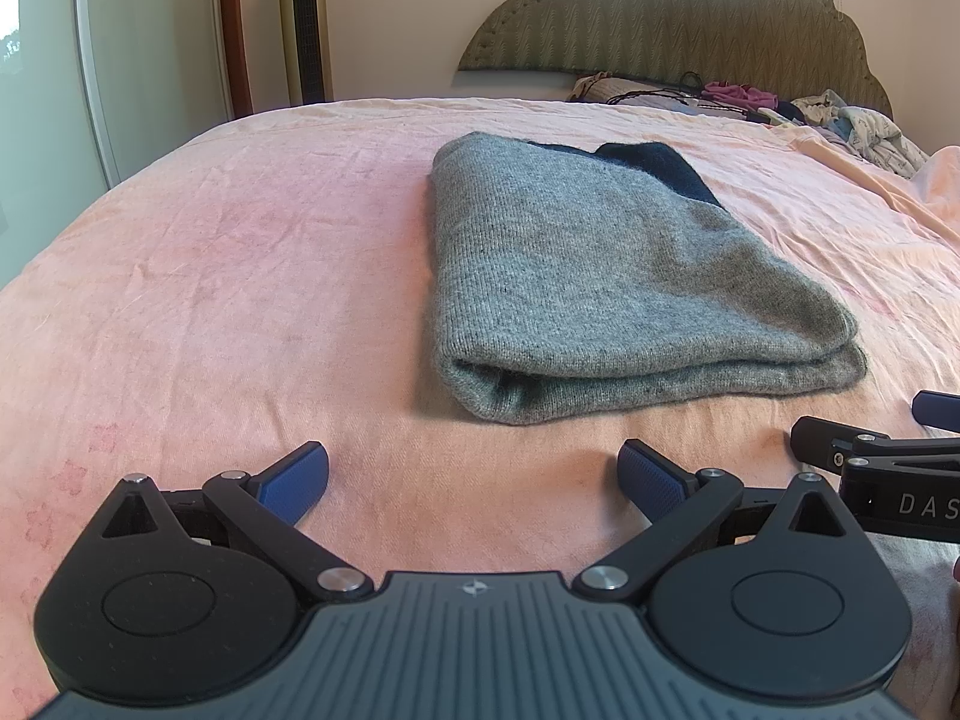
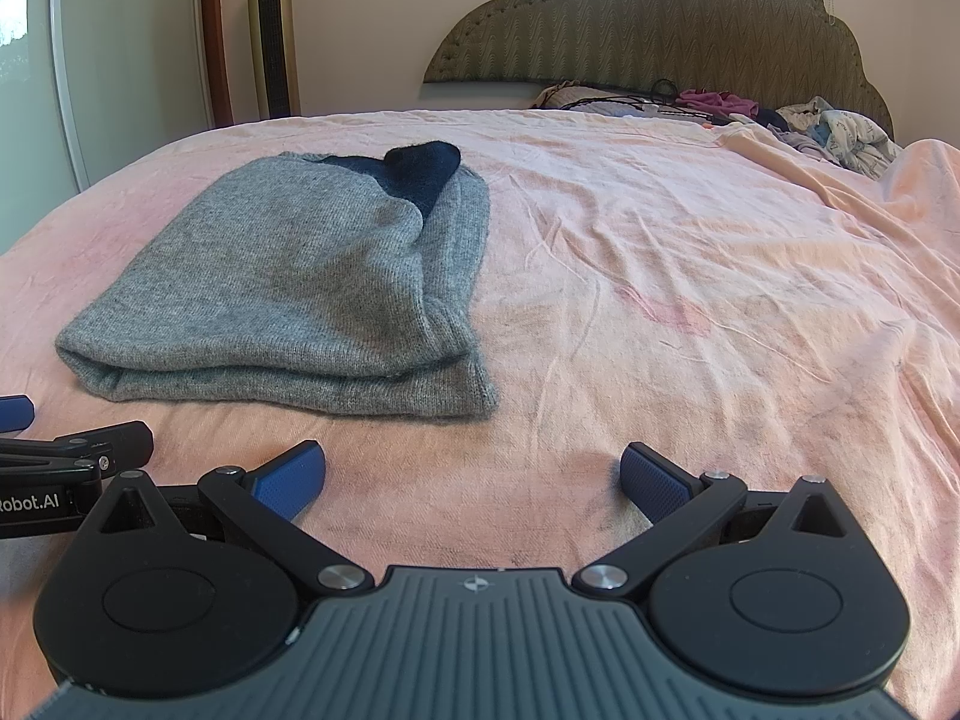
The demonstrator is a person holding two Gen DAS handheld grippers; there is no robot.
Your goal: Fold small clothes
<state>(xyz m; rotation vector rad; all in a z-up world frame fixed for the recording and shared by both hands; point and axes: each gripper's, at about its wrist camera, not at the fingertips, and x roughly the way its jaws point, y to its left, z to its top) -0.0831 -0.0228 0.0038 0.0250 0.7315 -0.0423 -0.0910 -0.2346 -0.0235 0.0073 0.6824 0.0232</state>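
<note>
1. Left gripper (image 1: 474,483): blue-padded fingers (image 1: 294,483) spread wide apart, holding nothing, hovering low over the bed just near of the garment.
2. Right gripper (image 2: 474,483): blue-padded fingers (image 2: 654,486) likewise spread, empty, positioned close beside the left gripper.
3. Grey knitted garment with a dark navy part at its far end (image 1: 606,282): lies folded in layers on the pink bed sheet (image 1: 210,300), rounded fold edge nearest the grippers, touched by neither.
4. Judgement: this piece appears folded and released. The next move calls for either a final tidy of the uneven right-hand layers or reaching for another item; loose clothes (image 2: 840,132) lie far right, by the padded olive headboard (image 2: 660,24).
5. Legible writing: "DAS" on the right gripper body in the left view; "Robot.AI" on the left gripper body in the right view.
</note>
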